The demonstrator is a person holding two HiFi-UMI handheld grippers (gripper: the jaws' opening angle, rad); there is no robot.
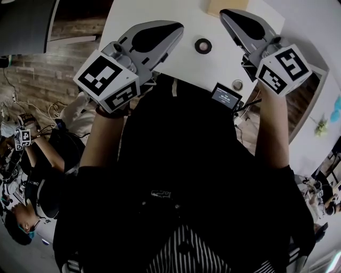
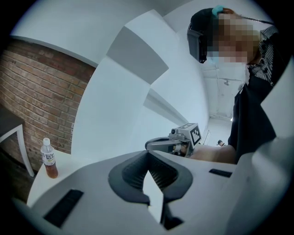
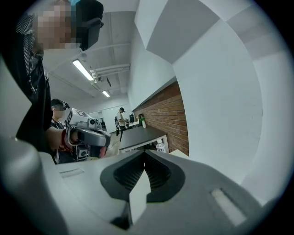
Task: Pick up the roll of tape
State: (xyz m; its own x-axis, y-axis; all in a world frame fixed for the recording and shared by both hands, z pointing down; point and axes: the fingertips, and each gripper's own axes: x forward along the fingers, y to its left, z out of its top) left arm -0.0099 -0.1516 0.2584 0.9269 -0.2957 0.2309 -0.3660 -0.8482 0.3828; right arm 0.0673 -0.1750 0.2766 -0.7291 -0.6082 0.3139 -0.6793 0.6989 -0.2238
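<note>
The roll of tape, a small dark ring, lies flat on the white table in the head view. My left gripper hovers to the tape's left, shut and holding nothing. To the tape's right is my right gripper, also shut and empty. Both point roughly level, above the table and apart from the tape. In the left gripper view the left gripper has its pads together, and the right gripper shows beyond them. In the right gripper view the right gripper is shut, facing the left gripper. Neither gripper view shows the tape.
A small device with a lit screen and a small round object sit at the table's near edge. A cardboard box is at the far edge. A drink bottle stands on the white table. Other people are at the left.
</note>
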